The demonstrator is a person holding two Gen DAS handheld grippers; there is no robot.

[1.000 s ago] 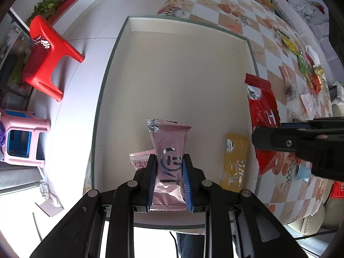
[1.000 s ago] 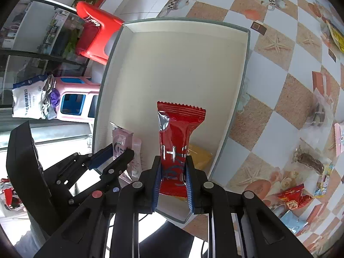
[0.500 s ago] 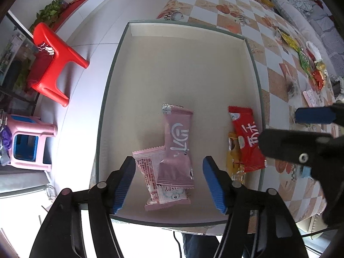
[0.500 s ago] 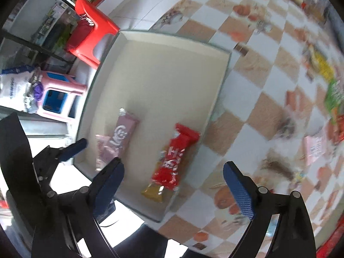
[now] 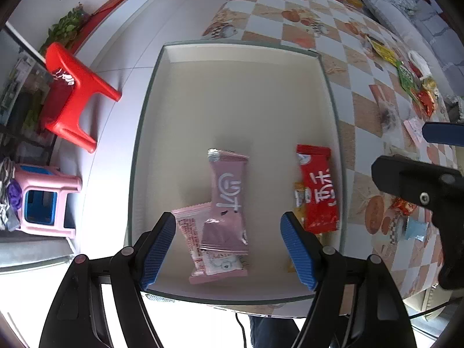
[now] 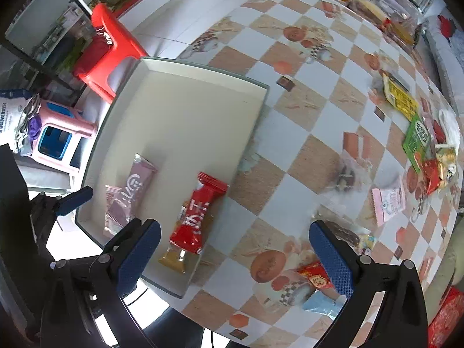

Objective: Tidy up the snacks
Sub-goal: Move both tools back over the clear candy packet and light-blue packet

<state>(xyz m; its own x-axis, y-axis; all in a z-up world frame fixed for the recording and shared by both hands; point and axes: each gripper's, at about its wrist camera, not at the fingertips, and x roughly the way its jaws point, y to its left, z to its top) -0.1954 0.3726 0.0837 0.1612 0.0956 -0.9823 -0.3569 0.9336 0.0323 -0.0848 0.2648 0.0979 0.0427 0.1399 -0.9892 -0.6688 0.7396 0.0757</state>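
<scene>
You have let go of both packets: your left gripper [image 5: 227,249] now gapes above the pink snack [image 5: 229,200], which lies in the tray [image 5: 232,92]. Your right gripper [image 6: 235,258] has spread wide and swung toward the tablecloth, the red snack [image 6: 200,214] dropped onto the yellow packet [image 6: 177,256].

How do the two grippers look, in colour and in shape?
The left gripper and right gripper look alike: black angular link arms with round silver pivot screws, and long flat fingers covered with blue ribbed pads. No sleeves are visible.

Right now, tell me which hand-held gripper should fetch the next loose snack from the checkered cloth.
Right. The right hand-held gripper hangs open over the cloth, with a red packet and a blue packet just beside it. The left hand-held gripper, also open, is over the tray.
</scene>
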